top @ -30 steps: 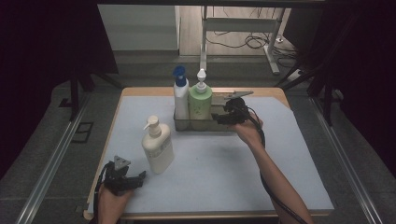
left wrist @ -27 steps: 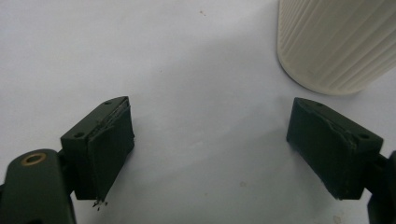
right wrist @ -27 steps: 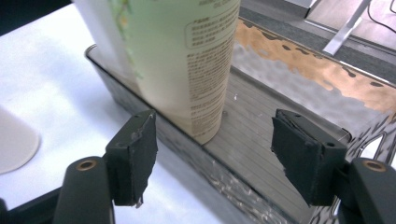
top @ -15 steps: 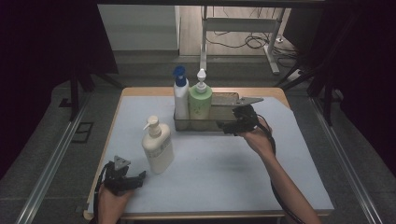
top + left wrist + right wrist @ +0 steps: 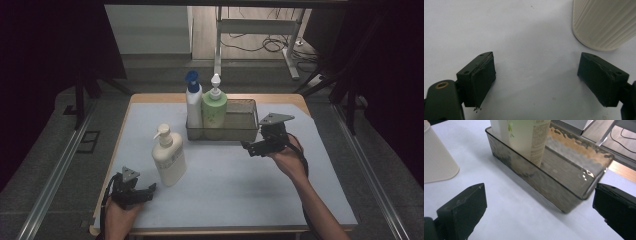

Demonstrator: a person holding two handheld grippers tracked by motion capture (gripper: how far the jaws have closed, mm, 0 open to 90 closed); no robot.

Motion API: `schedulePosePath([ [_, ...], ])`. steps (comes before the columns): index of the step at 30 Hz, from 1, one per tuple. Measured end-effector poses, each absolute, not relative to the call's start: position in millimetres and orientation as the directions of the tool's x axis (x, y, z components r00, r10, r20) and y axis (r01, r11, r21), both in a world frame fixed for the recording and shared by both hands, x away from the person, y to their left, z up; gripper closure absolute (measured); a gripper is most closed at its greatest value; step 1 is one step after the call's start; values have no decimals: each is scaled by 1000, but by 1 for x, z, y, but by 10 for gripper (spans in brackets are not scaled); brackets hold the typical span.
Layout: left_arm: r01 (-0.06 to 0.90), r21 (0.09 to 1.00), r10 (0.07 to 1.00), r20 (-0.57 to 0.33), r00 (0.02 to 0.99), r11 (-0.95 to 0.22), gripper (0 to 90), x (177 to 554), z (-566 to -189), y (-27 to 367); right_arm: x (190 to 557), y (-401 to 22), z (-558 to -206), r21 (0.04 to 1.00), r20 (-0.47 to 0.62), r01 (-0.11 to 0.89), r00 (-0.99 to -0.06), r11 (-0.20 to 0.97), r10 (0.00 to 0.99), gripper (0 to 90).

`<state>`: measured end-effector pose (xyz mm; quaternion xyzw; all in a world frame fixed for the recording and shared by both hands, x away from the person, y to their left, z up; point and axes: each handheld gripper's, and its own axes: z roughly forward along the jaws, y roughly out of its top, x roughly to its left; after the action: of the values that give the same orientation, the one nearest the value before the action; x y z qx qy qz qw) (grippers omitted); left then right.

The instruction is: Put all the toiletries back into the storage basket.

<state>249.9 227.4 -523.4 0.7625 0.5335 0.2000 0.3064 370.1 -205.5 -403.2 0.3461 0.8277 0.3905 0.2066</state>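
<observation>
At centre right of the high view the right gripper (image 5: pixel 252 148) sits just in front of the smoked clear tray (image 5: pixel 248 131); its jaws have just been opening and now stand wide with nothing between them. The tray holds a green pump bottle (image 5: pixel 214 110) and a blue-capped white bottle (image 5: pixel 193 103) at its left end. Left of centre, a cream pump bottle (image 5: pixel 168 157) stands on the white table (image 5: pixel 240 185). At lower left the left gripper (image 5: pixel 145 192) rests near that bottle, jaws apart and empty.
</observation>
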Motion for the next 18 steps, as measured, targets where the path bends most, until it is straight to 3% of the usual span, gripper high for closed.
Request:
schedulePosePath([
  [18,693,679,936,-25,351,-242,145,250,-523,228,325,-247,-427,775,-74,428,-669,465,740,0],
])
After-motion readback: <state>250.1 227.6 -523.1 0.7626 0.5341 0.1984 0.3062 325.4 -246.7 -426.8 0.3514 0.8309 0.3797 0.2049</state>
